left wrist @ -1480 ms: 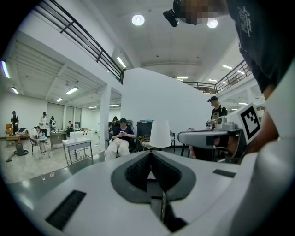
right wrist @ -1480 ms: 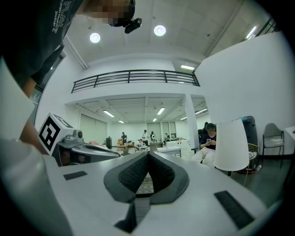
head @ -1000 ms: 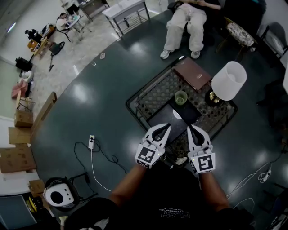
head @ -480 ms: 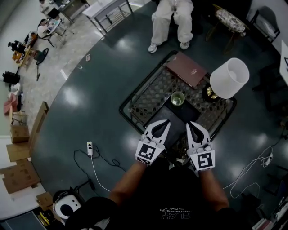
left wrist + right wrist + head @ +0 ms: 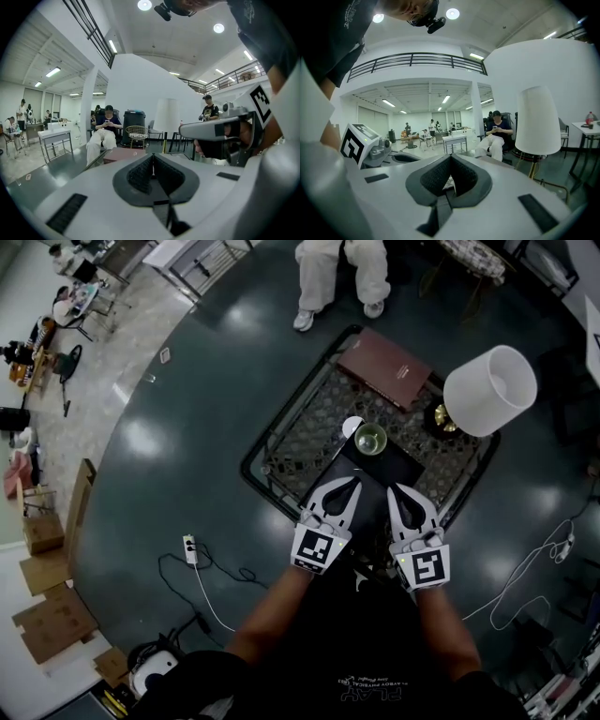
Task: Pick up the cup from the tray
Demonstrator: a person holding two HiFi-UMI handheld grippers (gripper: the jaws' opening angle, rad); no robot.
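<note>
Cup (image 5: 371,439), greenish see-through glass, upright at the far end of the dark tray (image 5: 373,479). Not picked up yet, clear of both sets of tongs. Small white disc (image 5: 352,427) just beside it on the left; touching or not, can't tell. Tray flat on the patterned bench (image 5: 300,442), running from the cup back toward the near edge.

Left tongs (image 5: 349,486) over the near left part of the tray, pointing toward the cup, pinched fully together with nothing between. Same story in the left gripper view: tongs (image 5: 153,158) closed tip to tip, empty. Right tongs (image 5: 395,491) alongside, by the tray's right side, also pressed together and empty. Right gripper view agrees: tongs (image 5: 450,158) meeting at the tip, nothing gripped. Both pairs about level with each other, short of the cup, not on it.

Further out on the bench: flat brown box or book (image 5: 385,368) at the far side, hard to say which. Lamp (image 5: 489,390) with a big white shade at the right end. Beyond the bench, a seated person (image 5: 342,268) in light trousers. Dark glossy floor (image 5: 187,456) all round, with a white power strip (image 5: 189,549) and a trailing cable (image 5: 211,601) off to the left.
</note>
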